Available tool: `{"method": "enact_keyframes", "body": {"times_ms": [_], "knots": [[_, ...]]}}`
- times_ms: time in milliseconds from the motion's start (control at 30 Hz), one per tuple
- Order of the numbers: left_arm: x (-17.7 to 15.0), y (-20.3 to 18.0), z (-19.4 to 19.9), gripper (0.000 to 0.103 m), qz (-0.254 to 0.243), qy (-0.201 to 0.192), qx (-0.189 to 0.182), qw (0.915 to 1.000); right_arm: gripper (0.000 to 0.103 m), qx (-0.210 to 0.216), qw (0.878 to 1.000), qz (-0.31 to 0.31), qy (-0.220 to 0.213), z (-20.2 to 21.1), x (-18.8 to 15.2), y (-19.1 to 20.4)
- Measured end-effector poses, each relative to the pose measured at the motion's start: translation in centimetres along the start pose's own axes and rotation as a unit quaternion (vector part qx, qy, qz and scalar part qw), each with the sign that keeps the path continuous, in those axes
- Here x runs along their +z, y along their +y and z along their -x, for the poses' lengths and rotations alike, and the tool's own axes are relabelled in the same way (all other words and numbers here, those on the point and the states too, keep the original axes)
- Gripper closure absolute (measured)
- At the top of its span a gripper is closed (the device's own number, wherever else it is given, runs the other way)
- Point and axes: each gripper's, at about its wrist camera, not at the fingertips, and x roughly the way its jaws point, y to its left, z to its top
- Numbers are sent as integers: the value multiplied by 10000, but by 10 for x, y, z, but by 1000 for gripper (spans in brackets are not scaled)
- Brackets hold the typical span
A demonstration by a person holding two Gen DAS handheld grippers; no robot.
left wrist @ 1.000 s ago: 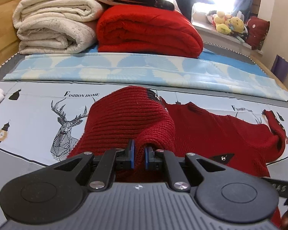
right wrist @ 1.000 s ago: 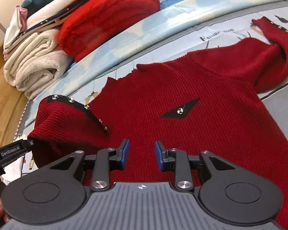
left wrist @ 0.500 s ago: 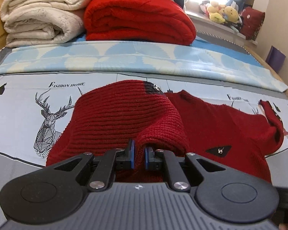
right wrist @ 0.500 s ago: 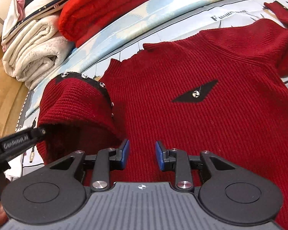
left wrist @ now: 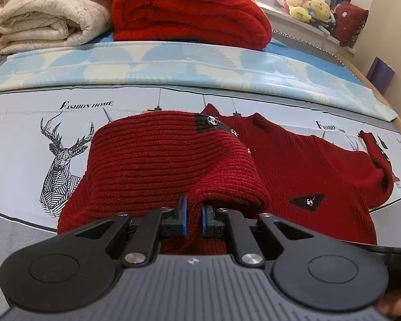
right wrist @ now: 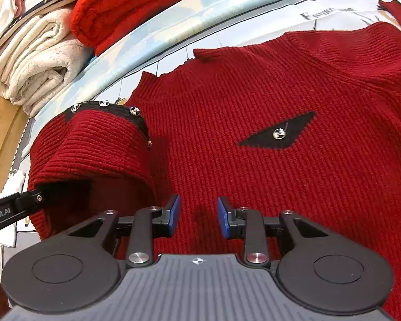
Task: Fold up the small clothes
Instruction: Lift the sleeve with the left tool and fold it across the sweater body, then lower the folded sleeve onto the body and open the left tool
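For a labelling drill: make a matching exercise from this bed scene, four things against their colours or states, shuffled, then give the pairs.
Things:
1. sweater
2. folded blanket
3. left hand-held gripper
4. right hand-held gripper

States:
A. bright red, stacked at the far side of the bed
B. jaws apart, nothing between them
C. dark red, lying flat with one sleeve lifted over it
D. shut on the sweater's sleeve

Pairs: 1-C, 2-A, 3-D, 4-B
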Motion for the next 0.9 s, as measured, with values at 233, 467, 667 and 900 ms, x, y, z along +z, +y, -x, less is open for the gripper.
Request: {"method": "enact_keyframes", "body": {"times_ms": [233, 467, 667, 900], "knots": [[-1, 17, -7, 93, 137, 193, 158, 9996, 70, 133, 9999, -20, 106, -10, 1, 5], [-4, 15, -9, 93, 27, 337, 267, 9991, 70, 191, 9997, -61, 159, -12, -1, 6], [-11, 20, -18, 92, -112, 660, 500, 9965, 70, 304, 9991, -281, -10, -8, 2, 2], [-14, 9, -22, 63, -386, 698, 538, 9954, 70, 328, 9980, -510, -185, -5, 6, -1]]}}
